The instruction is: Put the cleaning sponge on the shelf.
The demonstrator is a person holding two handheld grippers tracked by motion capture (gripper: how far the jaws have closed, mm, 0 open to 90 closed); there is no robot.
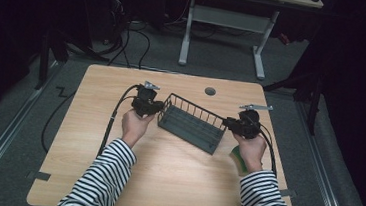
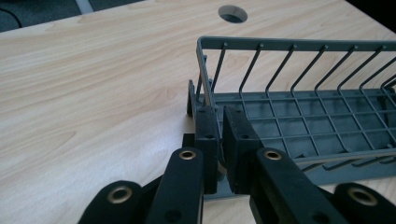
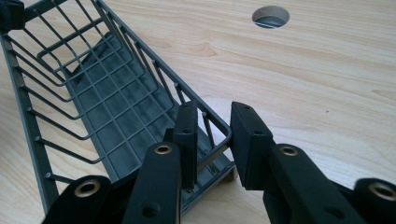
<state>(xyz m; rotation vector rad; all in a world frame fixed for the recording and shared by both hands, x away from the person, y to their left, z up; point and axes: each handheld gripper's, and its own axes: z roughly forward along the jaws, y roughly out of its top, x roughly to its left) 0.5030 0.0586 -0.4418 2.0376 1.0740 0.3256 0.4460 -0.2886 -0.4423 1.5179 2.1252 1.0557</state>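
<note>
Your 2 hands hold tongs at opposite ends of the wire basket, probably to lift it level. Left tongs are nearly closed on its end wall; right tongs stand partly open, straddling the rim. Basket sits mid-bench, toward the far edge, empty.

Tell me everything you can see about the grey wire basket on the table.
The wire basket is dark grey, long and narrow, with a grid floor and walls of thin upright wires under a rim; it looks like coated metal. It is empty and sits skewed on the light wooden table, near its middle. The left gripper is closed on one end wall. At the other end the right gripper has its jaws astride the rim, still apart.
</note>
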